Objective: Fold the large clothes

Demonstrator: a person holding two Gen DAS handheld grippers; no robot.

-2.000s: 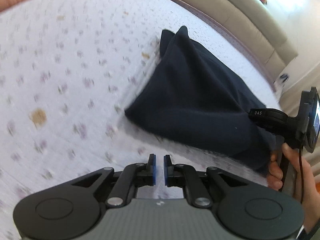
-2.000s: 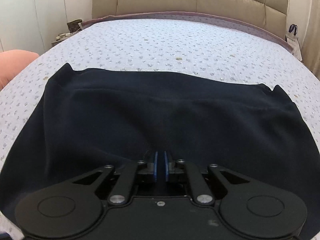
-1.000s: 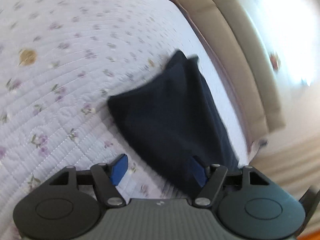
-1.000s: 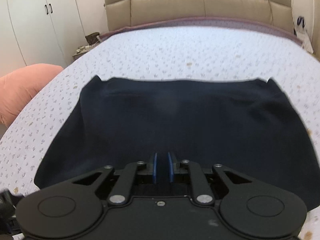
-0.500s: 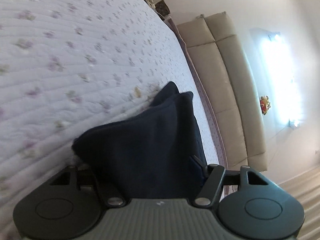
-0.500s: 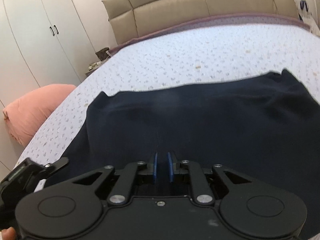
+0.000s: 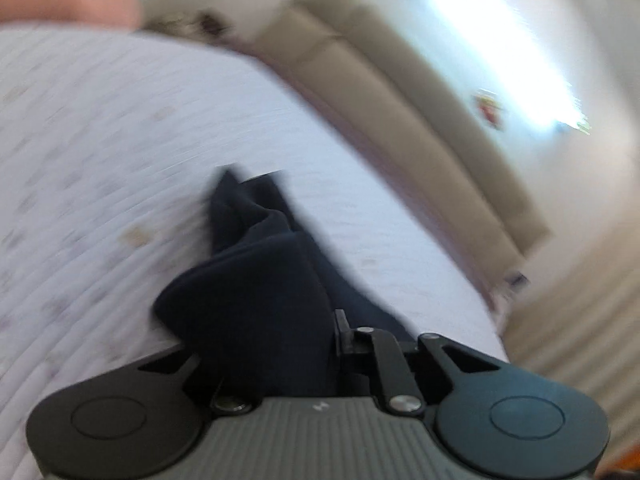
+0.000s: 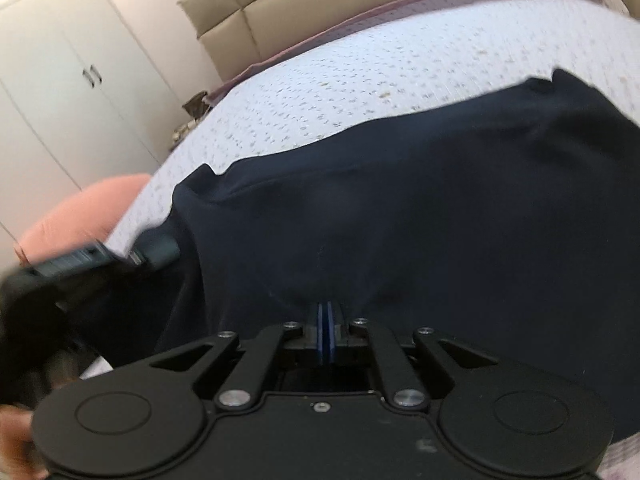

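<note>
A large dark navy garment lies spread on the bed. My right gripper is at its near edge, its jaws closing. The blue pads are almost together and the cloth puckers into them. In the right wrist view my left gripper is a blur at the garment's left corner. The blurred left wrist view shows that corner of the garment bunched up between the closing jaws of the left gripper. The cloth hides one finger, and the other finger presses against the fold.
The bed has a white floral quilt and a beige padded headboard. A pink pillow lies at the bed's left edge, with white wardrobe doors behind it. A hand shows at the lower left.
The left gripper came in open around the garment's corner, then closed on it and rose, bunching the cloth. The right pads drew together on the near edge and that view rolled.
</note>
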